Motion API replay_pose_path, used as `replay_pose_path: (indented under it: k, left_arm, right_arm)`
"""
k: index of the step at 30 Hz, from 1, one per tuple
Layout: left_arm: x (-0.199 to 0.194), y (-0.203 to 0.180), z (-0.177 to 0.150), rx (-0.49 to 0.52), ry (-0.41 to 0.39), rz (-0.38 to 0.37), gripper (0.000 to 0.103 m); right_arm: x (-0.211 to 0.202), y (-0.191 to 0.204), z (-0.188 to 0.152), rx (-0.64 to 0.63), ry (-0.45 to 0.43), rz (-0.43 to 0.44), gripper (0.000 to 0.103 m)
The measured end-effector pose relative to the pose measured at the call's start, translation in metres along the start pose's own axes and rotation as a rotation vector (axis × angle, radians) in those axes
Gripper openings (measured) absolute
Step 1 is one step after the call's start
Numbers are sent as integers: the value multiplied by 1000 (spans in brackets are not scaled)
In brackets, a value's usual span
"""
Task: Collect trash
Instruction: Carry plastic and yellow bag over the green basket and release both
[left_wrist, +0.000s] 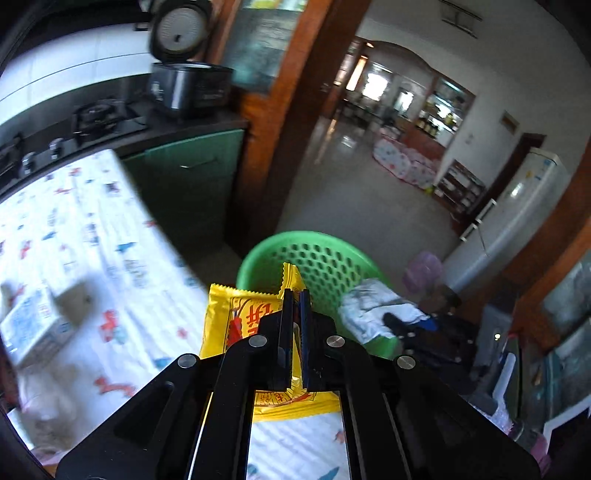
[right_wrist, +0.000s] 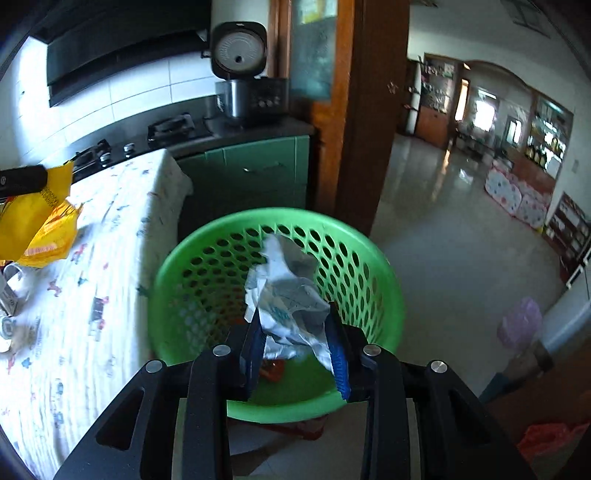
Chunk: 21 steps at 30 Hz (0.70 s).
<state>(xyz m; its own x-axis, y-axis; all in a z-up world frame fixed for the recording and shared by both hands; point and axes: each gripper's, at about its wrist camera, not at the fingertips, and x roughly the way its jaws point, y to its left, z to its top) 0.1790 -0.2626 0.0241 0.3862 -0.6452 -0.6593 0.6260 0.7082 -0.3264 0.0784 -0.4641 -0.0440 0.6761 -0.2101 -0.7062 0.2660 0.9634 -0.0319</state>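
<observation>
Red Chinese characters mark the yellow wrapper (left_wrist: 240, 314) clamped in the left gripper (left_wrist: 294, 295) near the green basket (right_wrist: 384, 273), over which the right gripper (right_wrist: 295, 314) pinches crumpled white paper (right_wrist: 288, 291).

basket (right_wrist: 373, 258): green perforated plastic, smooth | wrapper (left_wrist: 221, 317): glossy yellow film | crumpled wrapper (right_wrist: 288, 291): creased silvery-white foil | bench (right_wrist: 110, 258): printed matt cloth | floor (right_wrist: 443, 206): glossy tile
</observation>
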Motion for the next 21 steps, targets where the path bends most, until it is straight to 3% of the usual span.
replay_pose_path:
  k: [11, 21]
  left_arm:
    - [58, -11, -5, -41, 37, -77, 2]
    - [75, -10, -11, -66, 66, -96, 2]
  right_arm:
    - [1, 2, -6, -27, -13, -34, 50]
    - [-15, 6, -8, -39, -39, -24, 54]
